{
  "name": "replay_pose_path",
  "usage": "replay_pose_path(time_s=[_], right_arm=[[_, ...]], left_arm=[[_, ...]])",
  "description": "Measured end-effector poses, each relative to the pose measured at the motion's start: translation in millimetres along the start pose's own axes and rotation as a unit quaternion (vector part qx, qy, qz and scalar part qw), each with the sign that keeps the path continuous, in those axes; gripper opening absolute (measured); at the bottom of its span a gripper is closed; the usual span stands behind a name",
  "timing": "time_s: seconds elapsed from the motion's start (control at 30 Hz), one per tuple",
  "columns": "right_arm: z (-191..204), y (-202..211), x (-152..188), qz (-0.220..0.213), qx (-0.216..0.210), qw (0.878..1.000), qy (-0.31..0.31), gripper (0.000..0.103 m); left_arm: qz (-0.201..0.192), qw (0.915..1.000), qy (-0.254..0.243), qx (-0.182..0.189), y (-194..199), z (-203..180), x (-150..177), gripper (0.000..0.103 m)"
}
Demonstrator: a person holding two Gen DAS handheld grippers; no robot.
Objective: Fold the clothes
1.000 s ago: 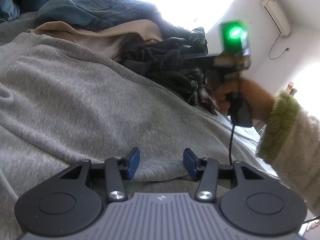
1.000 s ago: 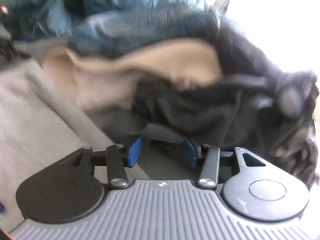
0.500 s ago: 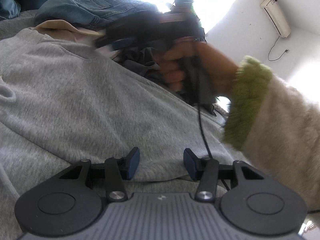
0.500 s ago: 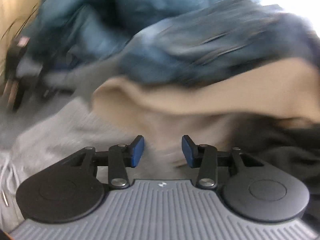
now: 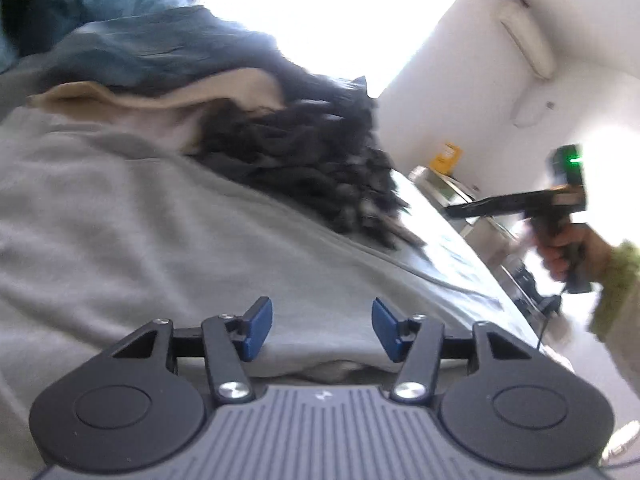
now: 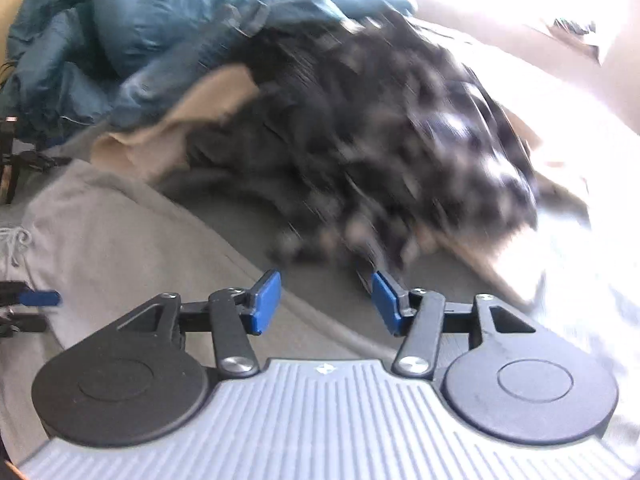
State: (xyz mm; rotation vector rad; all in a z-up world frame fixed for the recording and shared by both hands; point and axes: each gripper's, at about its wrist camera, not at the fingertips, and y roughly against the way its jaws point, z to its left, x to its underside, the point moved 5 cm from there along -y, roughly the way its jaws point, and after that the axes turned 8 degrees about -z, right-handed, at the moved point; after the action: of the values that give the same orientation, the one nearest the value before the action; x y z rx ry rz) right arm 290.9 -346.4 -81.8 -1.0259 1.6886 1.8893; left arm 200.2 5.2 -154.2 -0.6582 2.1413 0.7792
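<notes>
A grey sweatshirt [image 5: 140,220] lies spread flat and fills the near ground in both views [image 6: 120,248]. My left gripper [image 5: 322,326] hovers low over its near edge. Its jaws are opening and nothing is pinched between them. My right gripper [image 6: 326,300] points down at the border between the grey cloth and a dark plaid garment [image 6: 380,140]. Its jaws are opening too, with nothing between them. In the left wrist view, a hand [image 5: 560,248] in a fuzzy green-cuffed sleeve holds that gripper off the right edge of the surface.
Behind the sweatshirt sits a heap of clothes: a beige garment [image 5: 160,96], blue denim [image 5: 160,48], the dark plaid garment [image 5: 312,160] and a teal padded jacket [image 6: 140,20]. White bedding [image 6: 560,160] lies to the right. A bright window and a white wall are beyond.
The right gripper swung from over the clothes heap out to the far right. The left gripper lifted slightly. Both pairs of jaws stand wider apart than before.
</notes>
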Motion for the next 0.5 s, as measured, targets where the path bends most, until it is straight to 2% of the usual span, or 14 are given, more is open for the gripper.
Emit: replay_pose_path(time_s=[0.1,0.2,0.37,0.5], right_arm=[[-16.0,-34.0,33.3,0.033,-0.002,0.999,-0.006,0.052],[-22.9,-64.4,52.0,0.046,-0.016,0.999,0.005,0.052],[-34.0,-84.2,55.8,0.039,-0.07,0.997,-0.006,0.054],[-32.1,-94.7,60.8,0.066,-0.105,0.992,0.01,0.055]], left_arm=[[0.025,0.9992,-0.032,-0.005,-15.6,-14.8,14.7,0.056],[0.041,0.9966,-0.068,-0.023,-25.4,-20.9,25.1,0.056],[0.053,0.9954,-0.076,-0.024,-24.2,-20.5,28.4,0.057],[0.053,0.9944,-0.087,-0.027,-25.2,-21.5,30.4,0.057]])
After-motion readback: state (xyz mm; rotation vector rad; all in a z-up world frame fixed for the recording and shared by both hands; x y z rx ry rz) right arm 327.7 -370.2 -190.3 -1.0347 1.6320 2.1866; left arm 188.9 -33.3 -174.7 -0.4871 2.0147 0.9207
